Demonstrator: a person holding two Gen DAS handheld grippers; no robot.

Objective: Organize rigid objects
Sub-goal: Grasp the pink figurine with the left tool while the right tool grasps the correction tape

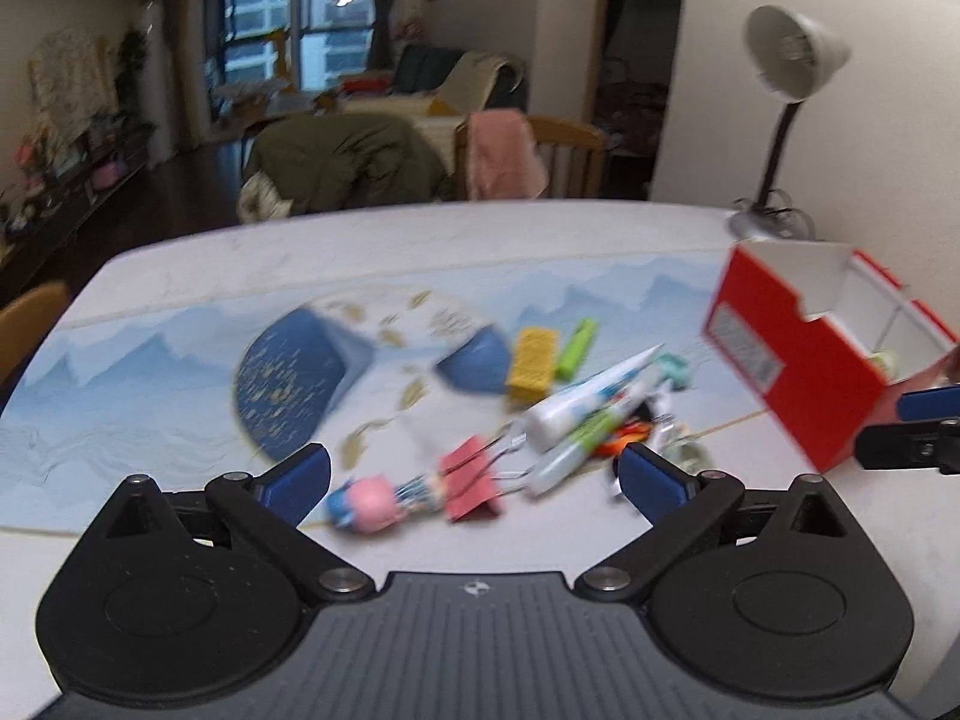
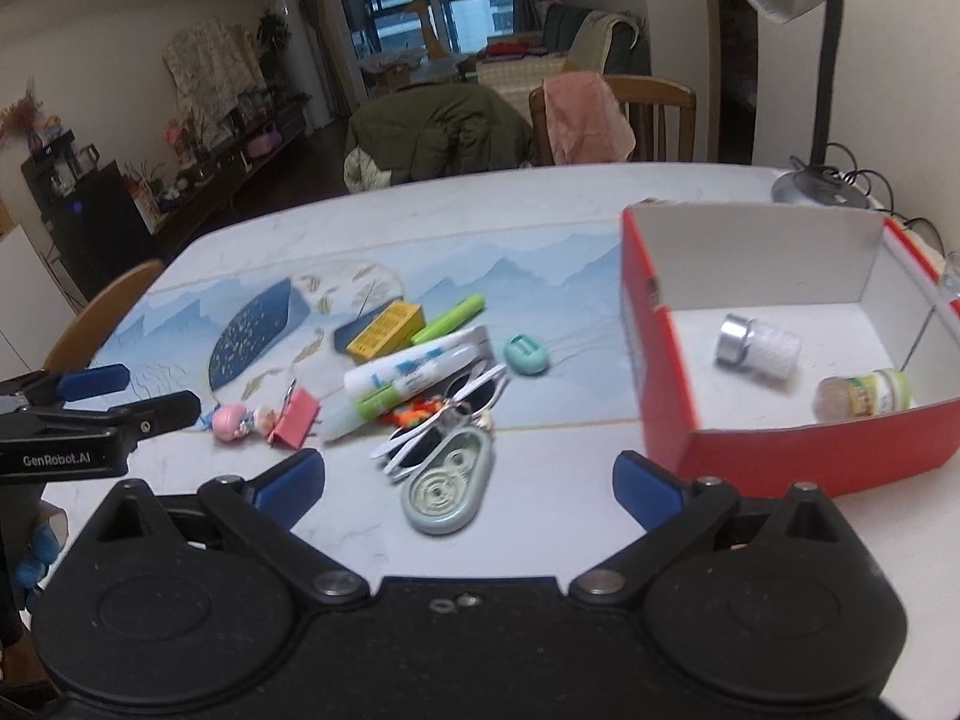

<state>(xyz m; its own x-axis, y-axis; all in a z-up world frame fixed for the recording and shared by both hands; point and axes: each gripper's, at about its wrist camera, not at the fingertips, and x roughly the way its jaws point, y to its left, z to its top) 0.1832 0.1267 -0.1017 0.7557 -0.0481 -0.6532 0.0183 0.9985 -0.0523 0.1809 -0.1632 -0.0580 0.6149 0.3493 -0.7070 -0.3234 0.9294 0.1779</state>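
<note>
A red box (image 2: 660,360) with a white inside stands at the right of the table; it also shows in the left wrist view (image 1: 792,360). In it lie a silver-capped white jar (image 2: 759,349) and a small spice jar (image 2: 864,396). A pile lies left of the box: white tube (image 2: 414,373), yellow box (image 2: 387,330), green marker (image 2: 450,318), sunglasses (image 2: 447,420), teal oval case (image 2: 447,483), teal clip (image 2: 527,354), pink binder clip (image 2: 295,420), pink doll (image 2: 231,422). My left gripper (image 1: 474,477) is open above the doll (image 1: 366,504) and binder clip (image 1: 471,480). My right gripper (image 2: 468,483) is open over the oval case.
A desk lamp (image 2: 822,180) stands behind the box at the table's far right. Chairs with a green coat (image 2: 438,132) and a pink cloth (image 2: 585,114) stand at the far edge. A blue patterned mat (image 2: 252,336) covers the table's middle. A wooden chair (image 2: 102,312) is at left.
</note>
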